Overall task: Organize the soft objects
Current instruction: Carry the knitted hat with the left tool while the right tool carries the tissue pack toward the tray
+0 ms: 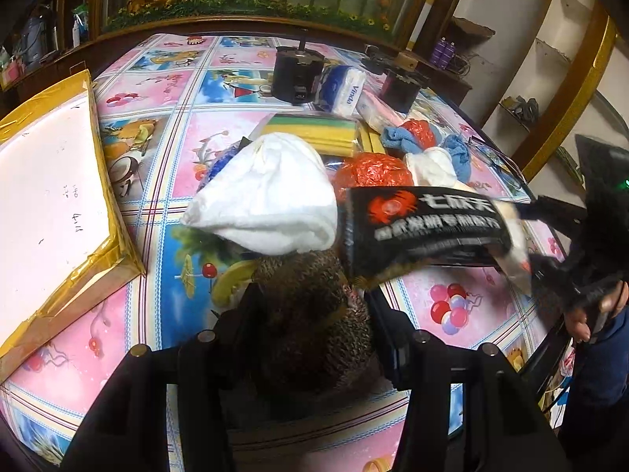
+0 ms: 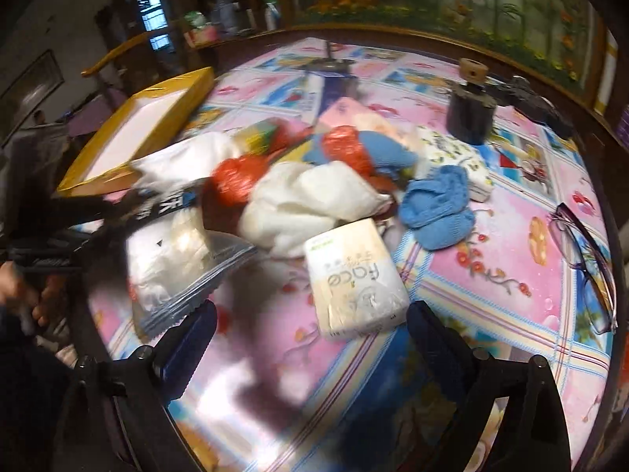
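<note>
My left gripper is shut on a brown bristly soft thing low over the table's near edge. A packet with a black printed label lies across the top of that thing. Its clear end reaches my right gripper; what bears the packet I cannot tell. In the right wrist view my right gripper stands wide open with nothing between its fingers. The packet sits by its left fingertip and a white "face" tissue pack lies just ahead. A white towel tops the pile.
An open box with gold tape lies at the left. Orange-red bags, blue knit cloths, a Vinda tissue pack and a yellow-green pack crowd the middle. Two black cylinders stand behind; glasses lie at the right edge.
</note>
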Tool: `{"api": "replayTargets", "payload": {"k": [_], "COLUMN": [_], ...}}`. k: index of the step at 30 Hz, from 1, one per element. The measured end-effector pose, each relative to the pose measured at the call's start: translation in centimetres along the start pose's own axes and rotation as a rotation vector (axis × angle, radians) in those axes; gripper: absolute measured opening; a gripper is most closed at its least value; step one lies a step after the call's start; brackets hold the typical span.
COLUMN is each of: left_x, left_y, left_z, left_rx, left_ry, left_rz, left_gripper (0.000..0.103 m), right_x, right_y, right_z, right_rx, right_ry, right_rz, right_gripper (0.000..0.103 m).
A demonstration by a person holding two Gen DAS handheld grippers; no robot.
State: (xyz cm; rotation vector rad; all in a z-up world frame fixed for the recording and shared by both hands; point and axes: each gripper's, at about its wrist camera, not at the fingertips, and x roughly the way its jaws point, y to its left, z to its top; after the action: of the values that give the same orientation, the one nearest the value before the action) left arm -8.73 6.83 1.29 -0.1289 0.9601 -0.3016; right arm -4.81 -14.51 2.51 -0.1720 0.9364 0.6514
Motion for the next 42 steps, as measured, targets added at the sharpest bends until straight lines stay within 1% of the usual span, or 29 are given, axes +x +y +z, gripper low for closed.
{"api": "replayTargets", "payload": {"k": [1,3,6,7,9,10,11,14,16,20,21,23,26,29,32,36,42], "left_x": [0.0,0.0,0.0,0.0,-0.1,-0.1,0.0,0.0,0.0,-0.1,-0.1,-0.2,-0.6,-1.5,-2.7,-3.8,-5.3], "left_y": [-0.1,-0.3,-0.5,-0.5,-0.5,-0.6,-0.7,-1.0,-0.9,-0.8,-0.7,-0.6,-0.7,-1.1,-1.3,-0.9,0.9], "left_z": [0.0,-0.1,-0.2,-0.2,-0.3,-0.3,-0.4,-0.4,-0.4,-0.6,-0.6,-0.6,-0.6,-0.5,-0.4,-0.4,0.0], "left_rx": [0.005,0.014,0.019,0.023,0.031,0.036,0.044,0.053,0.052,0.048,0.046,0.026,0.021,0.026,0.034,0.029,-0.007], "left_ry": [-0.001,-0.003,-0.002,0.001,0.002,0.002,0.003,0.000,-0.010,-0.028,-0.029,-0.027,-0.031,-0.058,-0.095,-0.129,-0.171], "left_rz": [0.004,0.014,0.020,0.020,0.021,0.024,0.031,0.043,0.043,0.037,0.027,-0.020,-0.059,-0.094,-0.114,-0.116,-0.102], "left_gripper": [0.052,0.052,0.052,0.052,0.052,0.052,0.052,0.053,0.053,0.052,0.052,0.052,0.052,0.052,0.052,0.052,0.052], "right_x": [-0.1,0.1,0.8,1.3,2.5,3.0,2.8,2.4,1.9,0.3,-0.1,-0.9,-2.0,-3.0,-3.6,-3.4,-2.2], "right_y": [0.0,0.0,-0.5,-0.9,-1.0,-0.9,-0.9,-0.3,-0.2,-1.2,-1.5,-1.7,-1.2,-0.4,0.4,2.0,4.6], "right_z": [-0.1,0.1,0.5,0.9,1.3,1.4,1.5,1.4,0.8,-0.5,-0.8,-1.3,-1.5,-1.3,-0.9,-0.1,1.3], "right_rx": [-0.001,-0.019,-0.035,-0.043,-0.044,-0.038,-0.021,-0.029,-0.015,0.076,0.102,0.147,0.181,0.203,0.226,0.235,0.211], "right_ry": [0.001,0.010,0.021,0.030,0.061,0.073,0.052,0.050,0.039,0.000,-0.011,-0.038,-0.082,-0.124,-0.163,-0.185,-0.175], "right_rz": [-0.014,-0.089,-0.164,-0.169,-0.160,-0.167,-0.150,-0.201,-0.206,-0.221,-0.226,-0.236,-0.215,-0.195,-0.142,-0.068,-0.008], "right_gripper": [0.098,0.096,0.095,0.091,0.075,0.060,0.050,0.050,0.049,0.049,0.049,0.049,0.049,0.049,0.049,0.049,0.050]}}
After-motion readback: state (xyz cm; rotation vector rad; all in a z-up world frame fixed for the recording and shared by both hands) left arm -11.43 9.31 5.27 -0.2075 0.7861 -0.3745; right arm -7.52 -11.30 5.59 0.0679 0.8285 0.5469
